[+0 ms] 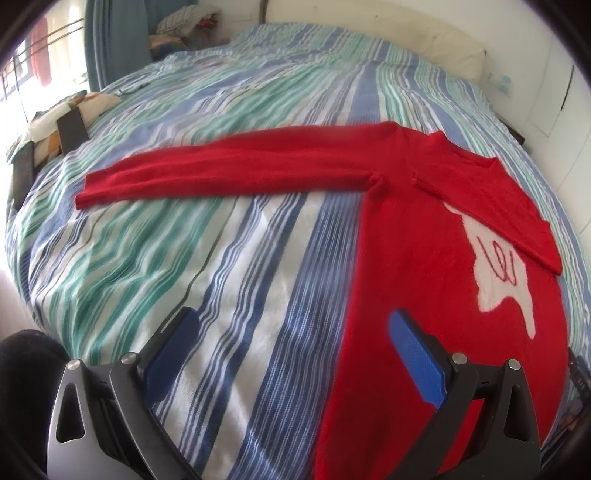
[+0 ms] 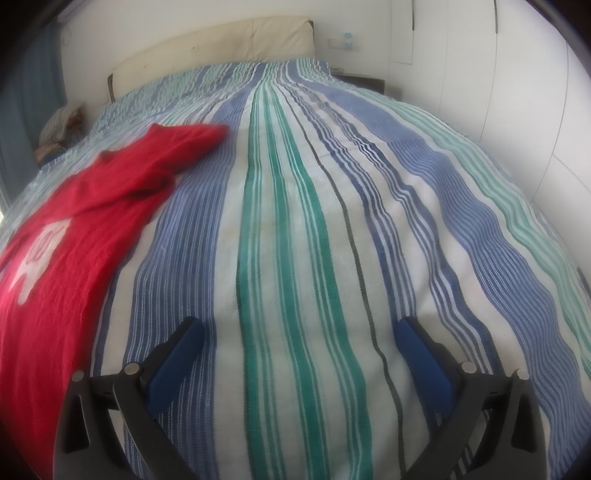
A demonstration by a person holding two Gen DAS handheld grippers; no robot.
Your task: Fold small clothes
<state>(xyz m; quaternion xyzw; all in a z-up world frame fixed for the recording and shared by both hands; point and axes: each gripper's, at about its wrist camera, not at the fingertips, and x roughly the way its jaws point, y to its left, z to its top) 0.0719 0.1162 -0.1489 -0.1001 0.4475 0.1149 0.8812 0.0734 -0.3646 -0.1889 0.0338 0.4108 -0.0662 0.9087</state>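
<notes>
A red sweater (image 1: 424, 258) with a white figure on its chest lies flat on the striped bedspread (image 1: 184, 240). One long sleeve (image 1: 229, 170) stretches out to the left; the other sleeve (image 1: 517, 218) is folded across the chest. My left gripper (image 1: 291, 332) is open and empty, above the sweater's left side edge, its right finger over the red cloth. In the right wrist view the sweater (image 2: 74, 229) lies at the left. My right gripper (image 2: 299, 339) is open and empty above bare bedspread (image 2: 295, 221), to the right of the sweater.
A cream headboard (image 2: 221, 40) stands at the far end of the bed. A heap of clothes (image 1: 184, 24) lies at the far left corner. Dark flat objects and cushions (image 1: 70, 129) sit at the bed's left edge. White wardrobe doors (image 2: 517, 92) stand on the right.
</notes>
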